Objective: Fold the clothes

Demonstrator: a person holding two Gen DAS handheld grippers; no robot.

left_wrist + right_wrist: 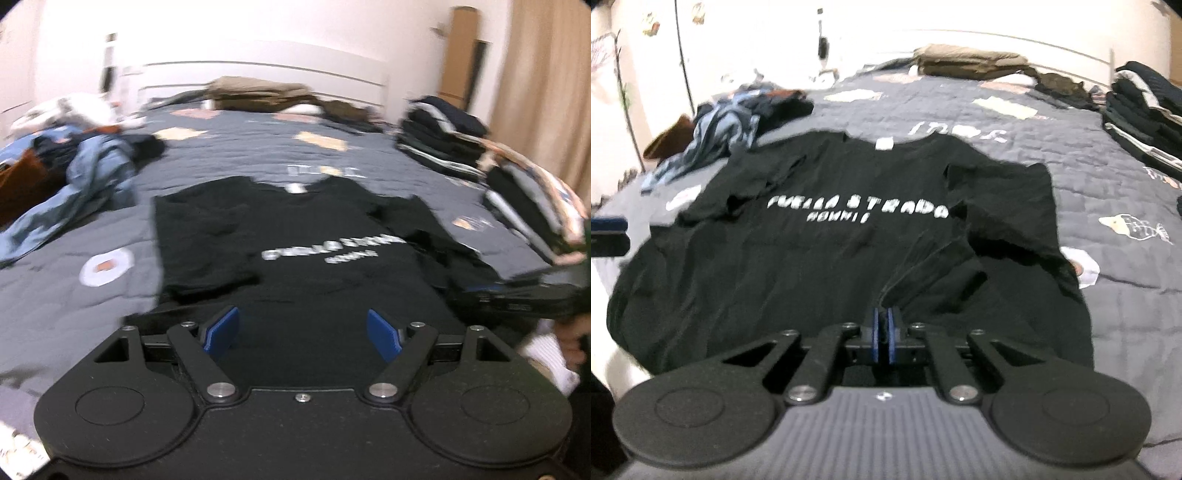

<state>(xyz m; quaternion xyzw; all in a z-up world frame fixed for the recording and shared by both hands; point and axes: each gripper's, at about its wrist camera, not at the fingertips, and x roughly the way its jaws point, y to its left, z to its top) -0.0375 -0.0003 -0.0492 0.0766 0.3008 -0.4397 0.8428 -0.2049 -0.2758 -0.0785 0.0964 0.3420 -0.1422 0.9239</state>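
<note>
We have the black T-shirt (827, 258) lying flat, print side up, on the grey quilted bed (1108, 192), collar pointing away from us and hem nearest the grippers — laid out like that, we judge, so the sides and sleeves can be folded inward. Our right gripper (882, 325) has its blue pads pressed together low at the hem; dark fabric bunches up just in front of the pads, so we read it as pinching the shirt's bottom edge, though blur hides the exact bite. Our left gripper (303, 332) hangs spread wide over the lower part of the shirt, nothing between its pads — probably lining up for its own grab on the hem. In the left wrist view the other gripper shows at the right edge, by the right sleeve. No containers in view; sorting is done by piles instead: a loose unfolded heap (77, 166) at far left, a stack of folded dark clothes (439, 133) at far right, and tan folded items (971, 61) by the headboard.
</note>
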